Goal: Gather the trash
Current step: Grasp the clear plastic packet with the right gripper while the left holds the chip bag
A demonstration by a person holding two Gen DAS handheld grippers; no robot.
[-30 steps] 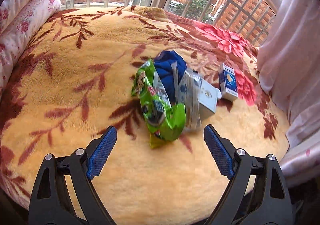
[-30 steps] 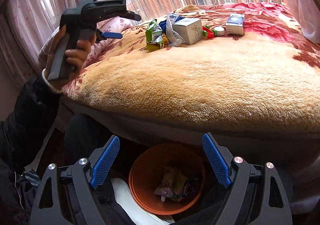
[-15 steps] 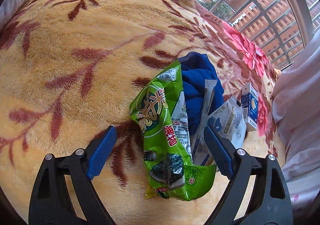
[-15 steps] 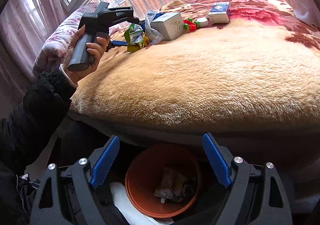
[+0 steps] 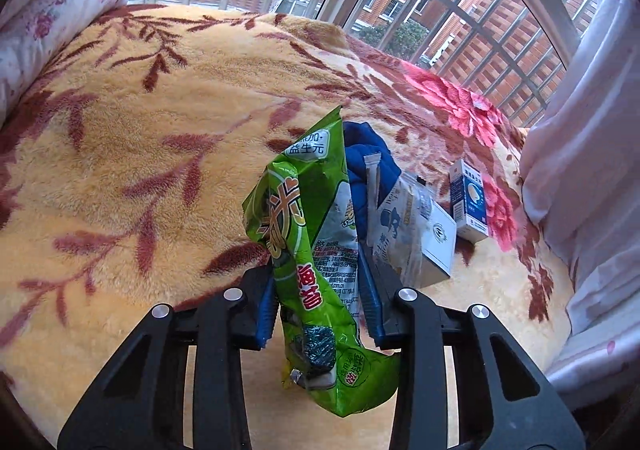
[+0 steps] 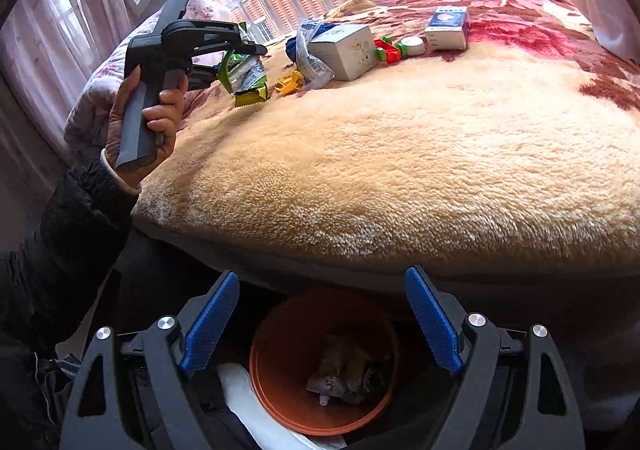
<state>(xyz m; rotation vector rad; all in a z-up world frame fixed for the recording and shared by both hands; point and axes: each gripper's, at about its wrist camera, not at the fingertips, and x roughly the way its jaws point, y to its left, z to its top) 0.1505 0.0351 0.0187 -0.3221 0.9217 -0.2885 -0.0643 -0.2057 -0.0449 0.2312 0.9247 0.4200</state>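
Observation:
My left gripper (image 5: 318, 304) is shut on a crumpled green snack wrapper (image 5: 316, 250) and holds it lifted above the blanket; both also show in the right wrist view, the gripper (image 6: 236, 49) with the wrapper (image 6: 244, 75) hanging from it. My right gripper (image 6: 320, 326) is open and empty, low beside the bed, right above an orange trash bin (image 6: 280, 362) that holds some crumpled wrappers. On the bed lie a clear plastic wrapper (image 5: 396, 217), a white box (image 5: 438, 246), a blue cloth (image 5: 370, 165) and a blue-white carton (image 5: 468, 201).
The bed's plush floral blanket (image 6: 400, 153) fills the middle. A yellow scrap (image 6: 290, 83), red and green blocks (image 6: 386, 51) and a white cap (image 6: 412, 45) lie by the white box (image 6: 348, 49). Window bars stand behind, white curtain (image 5: 580, 129) at right, floral pillows (image 5: 48, 21) at left.
My left gripper has closed on the green wrapper and lifted it off the blanket. My right gripper has stayed open over the bin.

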